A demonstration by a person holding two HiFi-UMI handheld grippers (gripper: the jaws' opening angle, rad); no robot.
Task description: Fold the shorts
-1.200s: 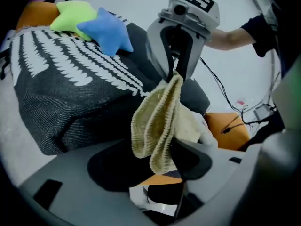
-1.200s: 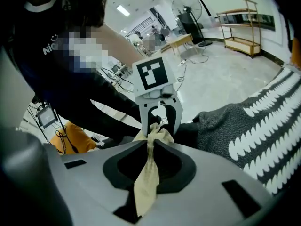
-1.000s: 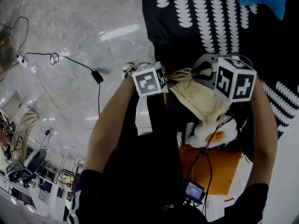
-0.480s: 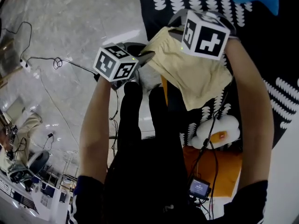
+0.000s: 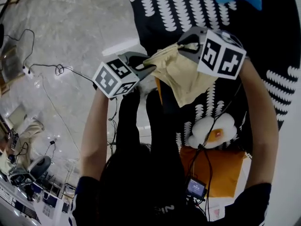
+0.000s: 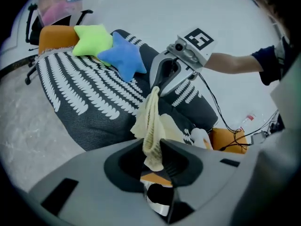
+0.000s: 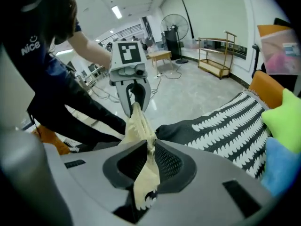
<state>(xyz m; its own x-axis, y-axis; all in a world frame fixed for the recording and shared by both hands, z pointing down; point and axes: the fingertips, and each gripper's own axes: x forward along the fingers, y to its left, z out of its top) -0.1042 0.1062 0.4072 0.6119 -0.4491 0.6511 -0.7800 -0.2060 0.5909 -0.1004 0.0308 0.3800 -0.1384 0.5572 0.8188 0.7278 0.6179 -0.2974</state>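
The person's dark shirt (image 7: 31, 47) carries the word "Nice" in white letters. The pale yellow shorts (image 5: 183, 76) hang in the air, stretched between the two grippers above a black blanket (image 5: 178, 8) with a white pattern. The left gripper (image 5: 147, 66) has just been closing its jaws and pinches one bunched corner of the upper edge. The right gripper (image 5: 187, 45) is clamped on the other corner, with cloth trailing back between its pads.

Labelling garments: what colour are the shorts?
The shorts are plain pale cream-yellow; the head view shows it best.
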